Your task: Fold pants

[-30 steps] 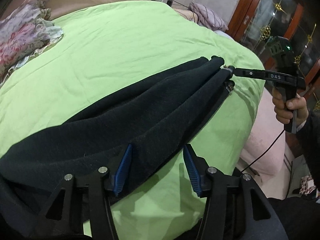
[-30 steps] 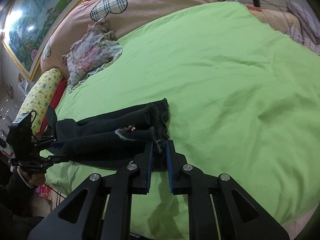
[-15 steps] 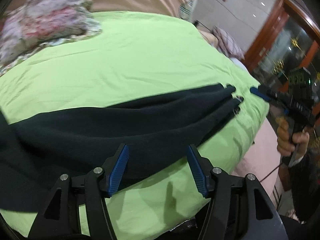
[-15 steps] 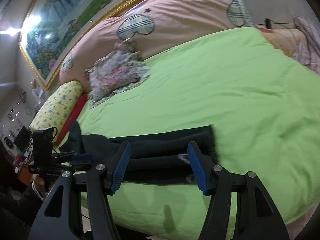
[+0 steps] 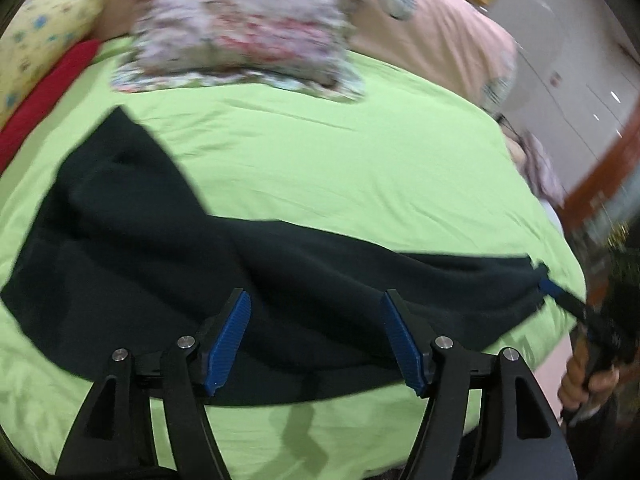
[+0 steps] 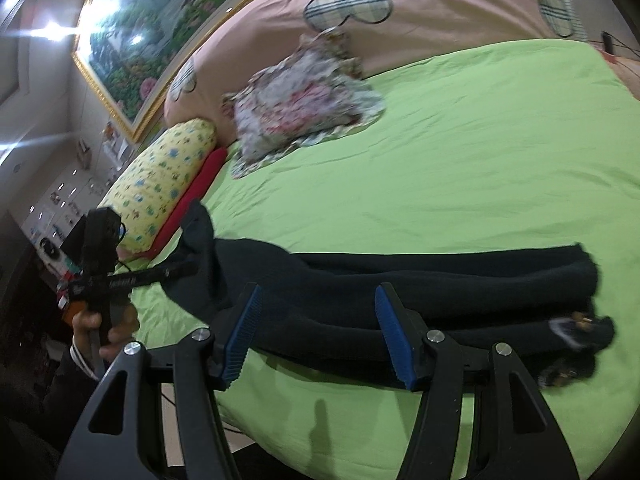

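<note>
Dark navy pants [image 5: 280, 280] lie stretched out lengthwise along the near edge of a green bed sheet [image 5: 340, 160], legs laid one on the other. In the right wrist view the pants [image 6: 400, 280] end in cuffs at the right. My left gripper [image 5: 314, 340] is open and empty, hovering above the pants near the waist end. My right gripper [image 6: 316, 338] is open and empty above the middle of the legs. It also shows in the left wrist view [image 5: 560, 296] by the cuff end.
A floral cushion [image 6: 300, 104] lies at the head of the bed against a pink quilt [image 6: 400, 8]. A yellow pillow [image 6: 160, 184] and a red one [image 6: 192, 196] sit at the left. The bed's edge runs just below both grippers.
My right gripper let go of the cuffs, opened and pulled back above the legs. The left view swung toward the waist end. The pants now lie flat on the sheet.
</note>
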`<action>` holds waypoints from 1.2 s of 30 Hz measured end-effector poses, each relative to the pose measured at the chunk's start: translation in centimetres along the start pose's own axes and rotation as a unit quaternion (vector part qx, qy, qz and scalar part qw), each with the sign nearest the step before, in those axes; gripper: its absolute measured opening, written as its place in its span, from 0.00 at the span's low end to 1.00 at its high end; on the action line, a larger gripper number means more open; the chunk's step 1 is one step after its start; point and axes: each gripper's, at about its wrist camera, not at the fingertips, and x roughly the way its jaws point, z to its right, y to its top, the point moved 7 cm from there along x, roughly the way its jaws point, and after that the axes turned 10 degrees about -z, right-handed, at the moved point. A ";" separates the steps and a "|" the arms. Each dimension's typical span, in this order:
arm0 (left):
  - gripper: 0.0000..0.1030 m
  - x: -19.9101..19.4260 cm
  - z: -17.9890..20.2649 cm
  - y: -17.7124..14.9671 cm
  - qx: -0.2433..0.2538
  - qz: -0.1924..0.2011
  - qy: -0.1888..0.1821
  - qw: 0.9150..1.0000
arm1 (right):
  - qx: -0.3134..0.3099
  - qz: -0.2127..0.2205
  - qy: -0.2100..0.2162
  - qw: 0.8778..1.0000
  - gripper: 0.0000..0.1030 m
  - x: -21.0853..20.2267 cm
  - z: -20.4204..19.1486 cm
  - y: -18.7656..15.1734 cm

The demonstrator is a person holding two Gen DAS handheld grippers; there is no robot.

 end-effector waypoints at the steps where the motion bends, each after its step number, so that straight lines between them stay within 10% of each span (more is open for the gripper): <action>1: 0.69 -0.2 -0.8 0.3 -0.013 0.003 0.011 1.000 | -0.005 -0.003 0.002 1.000 0.58 0.4 -0.5 0.1; 15: 0.73 0.2 -7.0 5.2 -0.116 -0.029 0.136 0.984 | -0.071 -0.067 0.100 0.990 0.58 8.2 -10.0 0.5; 22: 0.77 2.8 -9.0 6.0 -0.137 -0.076 0.237 0.959 | -0.101 -0.129 0.131 0.978 0.58 15.6 -14.9 -0.2; 32: 0.75 4.6 -11.4 6.9 -0.172 -0.082 0.211 0.959 | -0.117 -0.162 0.110 0.974 0.58 21.4 -15.8 -0.6; 36: 0.75 5.4 -11.2 7.8 -0.158 -0.087 0.219 0.959 | -0.112 -0.167 0.137 0.970 0.41 21.9 -16.2 -0.8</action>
